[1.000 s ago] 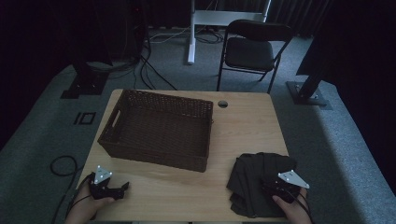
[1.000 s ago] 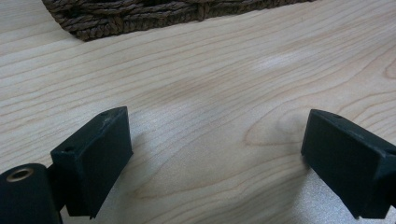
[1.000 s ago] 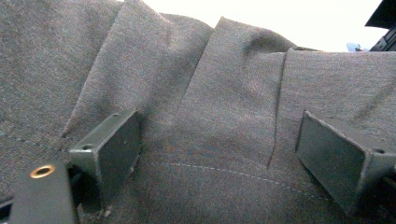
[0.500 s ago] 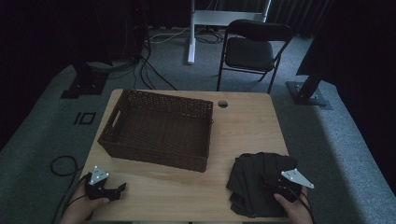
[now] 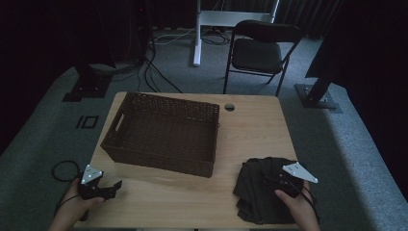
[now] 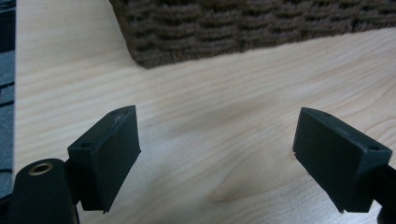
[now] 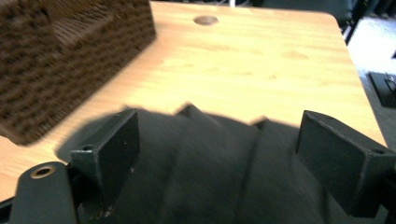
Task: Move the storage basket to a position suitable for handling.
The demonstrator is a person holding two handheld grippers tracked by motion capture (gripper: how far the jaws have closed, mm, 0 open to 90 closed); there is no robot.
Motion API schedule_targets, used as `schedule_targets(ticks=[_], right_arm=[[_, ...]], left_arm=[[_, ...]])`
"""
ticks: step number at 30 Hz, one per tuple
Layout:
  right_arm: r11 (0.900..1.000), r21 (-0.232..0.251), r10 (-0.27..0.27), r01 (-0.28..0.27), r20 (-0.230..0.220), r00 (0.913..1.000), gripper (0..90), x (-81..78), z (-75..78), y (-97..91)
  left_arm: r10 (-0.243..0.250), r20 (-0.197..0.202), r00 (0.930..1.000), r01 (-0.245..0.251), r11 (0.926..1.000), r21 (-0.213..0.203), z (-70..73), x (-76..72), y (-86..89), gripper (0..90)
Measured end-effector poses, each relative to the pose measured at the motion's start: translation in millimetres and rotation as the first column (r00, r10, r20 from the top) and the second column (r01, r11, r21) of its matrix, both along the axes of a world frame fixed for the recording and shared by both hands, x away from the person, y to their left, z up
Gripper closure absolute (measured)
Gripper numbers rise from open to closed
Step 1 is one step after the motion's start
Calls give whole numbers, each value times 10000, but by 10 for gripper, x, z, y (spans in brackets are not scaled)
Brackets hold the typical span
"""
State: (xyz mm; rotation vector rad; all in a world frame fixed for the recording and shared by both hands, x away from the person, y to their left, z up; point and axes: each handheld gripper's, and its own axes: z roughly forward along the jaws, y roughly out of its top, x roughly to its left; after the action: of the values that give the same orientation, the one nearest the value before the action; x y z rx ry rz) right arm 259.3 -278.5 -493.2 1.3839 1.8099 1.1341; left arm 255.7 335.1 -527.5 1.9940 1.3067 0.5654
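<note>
A crumpled black cloth (image 5: 257,195) lies at the near right of the wooden table (image 5: 250,130). My right gripper (image 5: 275,183) hovers just over it, open. In the right gripper view the cloth (image 7: 210,177) lies below the wide-apart jaws, and the pads do not press on it. A brown wicker basket (image 5: 159,162) stands left of centre. My left gripper (image 5: 114,186) is at the near left corner, in front of the basket (image 6: 233,28). It is open over bare wood; its jaws have just been closing slightly with nothing between them.
A round cable hole (image 5: 229,107) sits near the table's far edge. A black folding chair (image 5: 260,48) and a white desk leg (image 5: 196,33) stand beyond the table. Stand bases and cables lie on the grey carpet around it.
My right gripper has lifted a little above the cloth. My left gripper has drifted slightly left along the near edge. The basket and cloth have not moved.
</note>
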Motion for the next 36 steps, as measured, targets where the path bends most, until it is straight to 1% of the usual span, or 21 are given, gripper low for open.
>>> schedule_targets(ticks=[3,7,10,15,16,18,20,22,25,29,32,34,36], right_arm=[[9996,55,281,-281,63,9996,132,56,58,107],[9979,-15,649,-649,140,9978,132,136,111,263],[9959,-17,901,-901,201,9957,132,198,152,373],[9935,-38,1134,-1133,285,9931,132,319,201,535],[9929,-55,1190,-1189,281,9925,132,341,209,564],[9922,-8,1250,-1250,306,9917,132,380,228,621],[9915,30,1301,-1303,360,9908,132,417,247,669],[9902,62,1393,-1396,348,9896,133,448,266,714],[9889,51,1484,-1487,382,9882,133,489,304,787],[9872,80,1590,-1596,459,9862,133,532,343,884],[9860,148,1654,-1663,478,9851,133,558,354,952],[9846,167,1730,-1740,474,9838,133,577,361,1001],[9838,178,1771,-1782,508,9829,133,592,366,1040]], left_arm=[[44,166,9999,-41,9999,-155,71,39,44,152],[66,345,9994,-55,9995,-324,149,88,91,152],[87,596,9982,-60,9989,-457,239,126,129,152],[49,990,9951,17,9978,-663,399,184,169,152],[116,1037,9945,-34,9969,-787,427,199,175,152],[215,1130,9934,-118,9963,-855,467,228,186,153],[411,1194,9920,-279,9935,-1103,487,258,196,153],[414,1273,9910,-272,9935,-1109,511,276,204,153],[418,1417,9890,-232,9911,-1307,560,317,212,153],[509,1558,9865,-235,9846,-1731,617,392,215,153],[495,1675,9846,-218,9863,-1635,683,470,227,153],[576,1768,9826,-276,9854,-1677,732,533,239,154],[575,1834,9814,-272,9862,-1636,775,594,248,154]])
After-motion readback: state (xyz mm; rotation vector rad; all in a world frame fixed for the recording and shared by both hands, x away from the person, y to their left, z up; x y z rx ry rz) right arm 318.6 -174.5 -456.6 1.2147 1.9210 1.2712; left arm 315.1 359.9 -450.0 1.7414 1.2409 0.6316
